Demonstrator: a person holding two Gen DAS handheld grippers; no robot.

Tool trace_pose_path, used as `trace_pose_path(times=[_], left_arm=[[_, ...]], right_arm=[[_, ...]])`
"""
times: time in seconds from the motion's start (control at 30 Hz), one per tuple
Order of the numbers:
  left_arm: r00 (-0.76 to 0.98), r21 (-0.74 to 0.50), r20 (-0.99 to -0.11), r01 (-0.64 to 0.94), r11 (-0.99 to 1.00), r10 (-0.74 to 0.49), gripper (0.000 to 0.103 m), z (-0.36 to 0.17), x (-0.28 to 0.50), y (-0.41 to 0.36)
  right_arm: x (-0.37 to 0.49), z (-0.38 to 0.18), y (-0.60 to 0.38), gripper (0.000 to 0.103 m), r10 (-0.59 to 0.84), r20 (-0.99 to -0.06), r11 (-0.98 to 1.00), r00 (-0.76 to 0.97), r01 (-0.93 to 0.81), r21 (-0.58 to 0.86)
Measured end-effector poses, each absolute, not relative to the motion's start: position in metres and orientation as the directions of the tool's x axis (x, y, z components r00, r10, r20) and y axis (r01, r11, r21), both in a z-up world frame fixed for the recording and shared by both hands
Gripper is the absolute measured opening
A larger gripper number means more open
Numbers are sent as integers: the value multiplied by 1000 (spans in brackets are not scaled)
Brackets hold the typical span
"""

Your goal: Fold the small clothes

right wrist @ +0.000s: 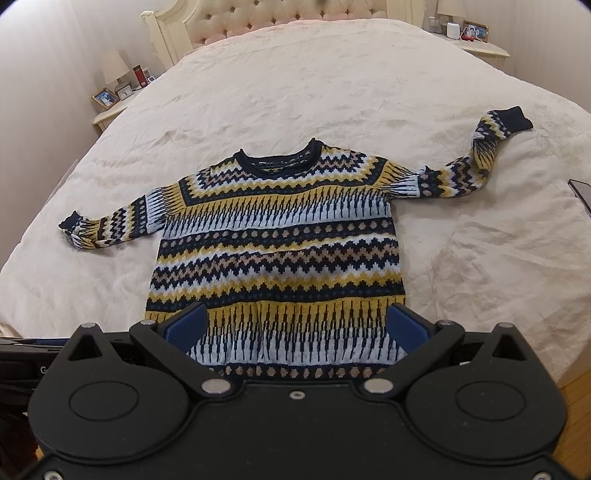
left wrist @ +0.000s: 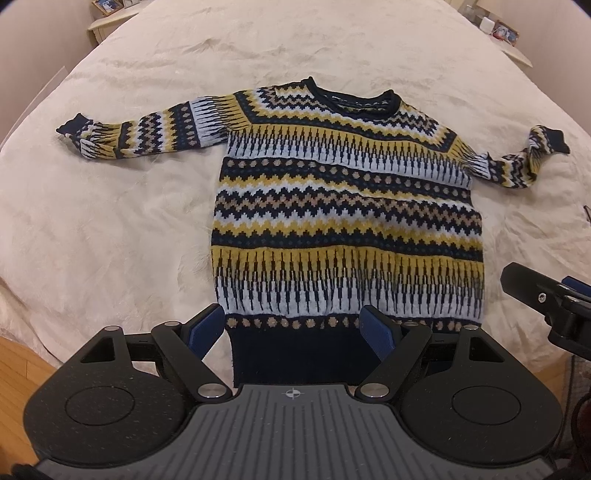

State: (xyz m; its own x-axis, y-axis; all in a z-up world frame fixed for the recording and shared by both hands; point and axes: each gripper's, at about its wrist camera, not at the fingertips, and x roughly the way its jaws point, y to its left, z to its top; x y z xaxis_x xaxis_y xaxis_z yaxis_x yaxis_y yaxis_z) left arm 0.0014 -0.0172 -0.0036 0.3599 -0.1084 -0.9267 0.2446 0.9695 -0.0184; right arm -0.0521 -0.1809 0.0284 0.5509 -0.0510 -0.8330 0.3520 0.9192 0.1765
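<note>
A small knitted sweater with navy, yellow, white and tan zigzag bands lies flat, face up, on a cream bedspread, both sleeves spread out to the sides. It also shows in the right wrist view. My left gripper is open, its blue pads above the navy hem, holding nothing. My right gripper is open above the lower part of the sweater, holding nothing. The right gripper also shows at the right edge of the left wrist view. The right sleeve's cuff is twisted.
The cream bedspread covers the whole bed. A tufted headboard stands at the far end. Nightstands with lamps and photo frames flank it on the left and the right. A dark flat object lies at the bed's right edge. Wooden floor shows below.
</note>
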Motion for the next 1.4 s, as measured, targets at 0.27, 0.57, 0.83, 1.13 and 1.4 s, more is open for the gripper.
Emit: trace_pose_path(times=[0.27, 0.57, 0.83, 1.13, 1.4], left_arm=[[362, -39, -923, 245, 969, -129, 79, -8, 12, -20], [479, -142, -842, 248, 958, -249, 79, -2, 33, -17], [557, -96, -784, 326, 941, -273, 79, -6, 71, -33], [511, -105, -788, 439, 892, -345, 68, -33, 123, -51], [460, -97, -820, 475, 875, -341, 58, -58, 168, -60]], right_arm=[[-39, 18, -185, 102, -24, -845, 924, 534, 335, 186], [-15, 18, -194, 102, -13, -820, 930, 572, 307, 199], [19, 20, -210, 102, -36, -774, 932, 632, 301, 202], [51, 12, -227, 95, -146, -697, 956, 702, 282, 83], [96, -12, -258, 70, -158, -744, 960, 650, 278, 39]])
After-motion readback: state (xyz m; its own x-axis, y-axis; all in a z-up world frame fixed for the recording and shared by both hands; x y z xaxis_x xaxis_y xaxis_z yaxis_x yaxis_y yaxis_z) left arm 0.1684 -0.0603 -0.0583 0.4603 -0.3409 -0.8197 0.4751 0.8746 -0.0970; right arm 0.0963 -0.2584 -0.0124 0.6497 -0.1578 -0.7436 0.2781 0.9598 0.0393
